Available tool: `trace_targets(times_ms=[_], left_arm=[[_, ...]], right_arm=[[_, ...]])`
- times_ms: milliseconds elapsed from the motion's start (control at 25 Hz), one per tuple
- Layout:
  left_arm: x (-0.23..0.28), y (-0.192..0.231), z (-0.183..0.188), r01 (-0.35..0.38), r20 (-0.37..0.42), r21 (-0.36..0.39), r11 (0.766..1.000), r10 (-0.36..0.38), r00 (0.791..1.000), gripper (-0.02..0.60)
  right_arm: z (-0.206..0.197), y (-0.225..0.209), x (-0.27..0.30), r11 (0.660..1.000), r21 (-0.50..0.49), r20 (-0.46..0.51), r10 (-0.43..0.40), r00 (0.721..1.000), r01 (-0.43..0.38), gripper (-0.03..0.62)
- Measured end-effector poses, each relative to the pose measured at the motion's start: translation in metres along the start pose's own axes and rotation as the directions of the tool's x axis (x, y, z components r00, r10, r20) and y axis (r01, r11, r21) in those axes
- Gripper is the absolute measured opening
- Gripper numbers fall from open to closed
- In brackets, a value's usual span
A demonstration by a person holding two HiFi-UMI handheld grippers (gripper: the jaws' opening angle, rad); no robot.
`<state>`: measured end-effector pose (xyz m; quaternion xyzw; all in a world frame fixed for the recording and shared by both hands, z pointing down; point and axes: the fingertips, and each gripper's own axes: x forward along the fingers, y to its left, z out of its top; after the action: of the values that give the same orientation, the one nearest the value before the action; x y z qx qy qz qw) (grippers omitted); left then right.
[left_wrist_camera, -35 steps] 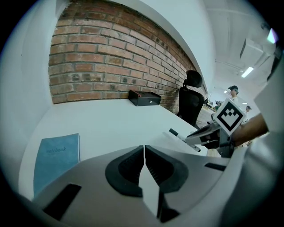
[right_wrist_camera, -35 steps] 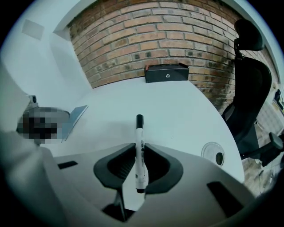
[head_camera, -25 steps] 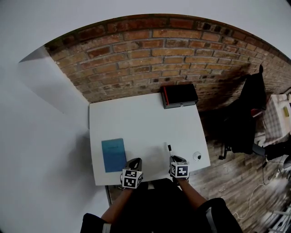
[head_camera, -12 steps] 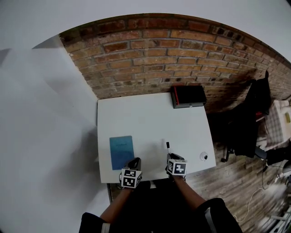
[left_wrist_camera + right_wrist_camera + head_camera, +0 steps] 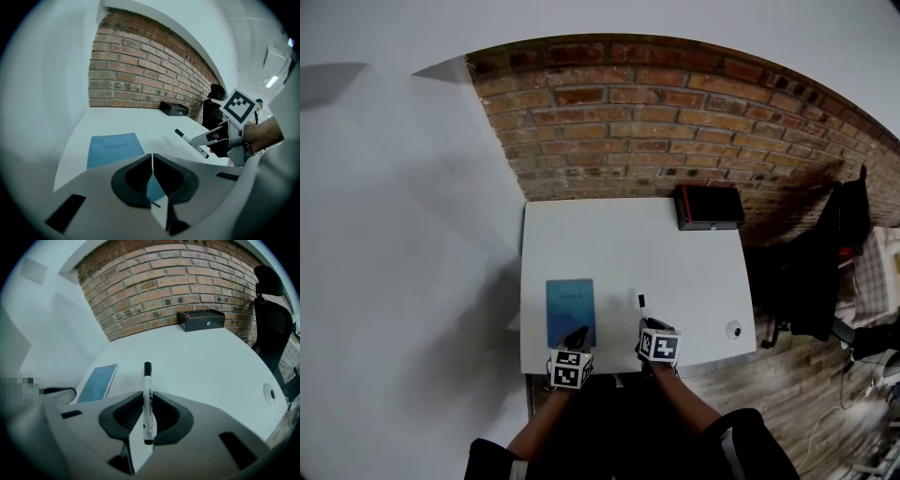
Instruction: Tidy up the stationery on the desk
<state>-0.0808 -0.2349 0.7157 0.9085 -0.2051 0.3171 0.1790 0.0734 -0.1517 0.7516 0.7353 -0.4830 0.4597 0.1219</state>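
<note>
A white marker with a black cap is clamped upright between my right gripper's jaws, cap pointing away over the white desk. In the head view the marker sticks out ahead of the right gripper near the desk's front edge. A blue notebook lies flat at the front left. My left gripper is shut and empty, its tips over the notebook's near right corner. The left gripper view shows the left gripper's jaws pressed together, and the right gripper with the marker to the right.
A black box with a red edge sits at the desk's far right corner against the brick wall. A small round fitting lies near the front right corner. A black office chair stands right of the desk.
Both grippers have slid left along the desk's front edge. The left gripper, earlier to the right of the notebook, now hangs over its near corner. The marker stays clamped in the right gripper.
</note>
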Motion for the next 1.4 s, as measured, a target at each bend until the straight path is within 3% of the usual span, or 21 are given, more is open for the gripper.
trace_targets(times_ms=[200, 600, 1120, 1400], left_arm=[[-0.011, 0.021, -0.011, -0.035, 0.009, -0.026, 0.999, 0.036, 0.999, 0.023], [-0.027, 0.051, -0.024, -0.071, 0.008, -0.055, 0.996, 0.072, 0.997, 0.023], [-0.041, 0.089, -0.036, -0.135, 0.003, -0.095, 0.986, 0.136, 0.991, 0.023], [-0.036, 0.094, -0.038, -0.132, 0.001, -0.108, 0.985, 0.133, 0.991, 0.023]], right_arm=[[-0.006, 0.030, 0.013, 0.998, 0.047, -0.028, 0.039, 0.999, -0.038, 0.077], [0.000, 0.085, 0.037, 0.997, 0.004, -0.044, 0.082, 0.996, -0.082, 0.077], [-0.007, 0.109, 0.063, 0.995, 0.052, -0.095, 0.089, 0.992, -0.084, 0.077], [-0.011, 0.116, 0.071, 0.989, 0.098, -0.128, 0.125, 0.984, -0.113, 0.074]])
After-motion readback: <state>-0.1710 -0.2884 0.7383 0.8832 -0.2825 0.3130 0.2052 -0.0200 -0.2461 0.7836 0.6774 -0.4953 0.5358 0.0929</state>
